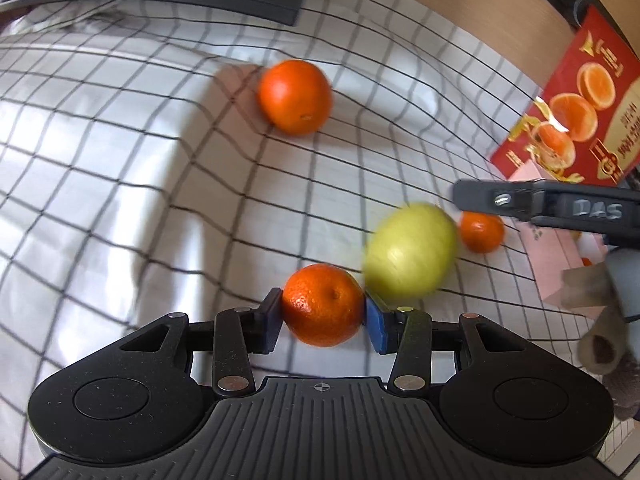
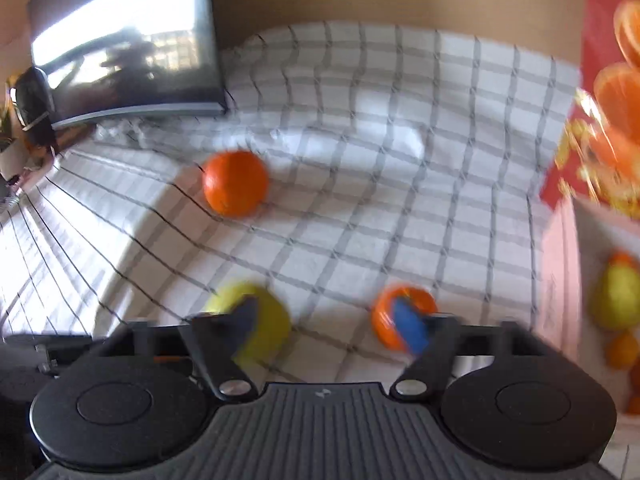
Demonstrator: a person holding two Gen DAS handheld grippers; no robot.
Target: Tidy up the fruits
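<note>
My left gripper (image 1: 323,312) is shut on a mandarin (image 1: 323,304), its blue pads pressing both sides just above the checked cloth (image 1: 160,184). A yellow-green fruit (image 1: 410,254) lies right behind it, with a small mandarin (image 1: 481,231) further right and a larger orange (image 1: 295,96) farther off. My right gripper (image 2: 328,324) is open over bare cloth. The yellow-green fruit (image 2: 264,320) shows behind its left finger and the small mandarin (image 2: 400,316) behind its right finger. The far orange (image 2: 235,182) lies ahead.
A pink box (image 2: 560,264) at the right holds a green fruit (image 2: 616,296) and oranges (image 2: 622,350). Behind it stands a red carton (image 1: 568,112) printed with oranges. A dark monitor (image 2: 132,40) stands at the back left. The right gripper's dark frame (image 1: 552,204) reaches in from the right.
</note>
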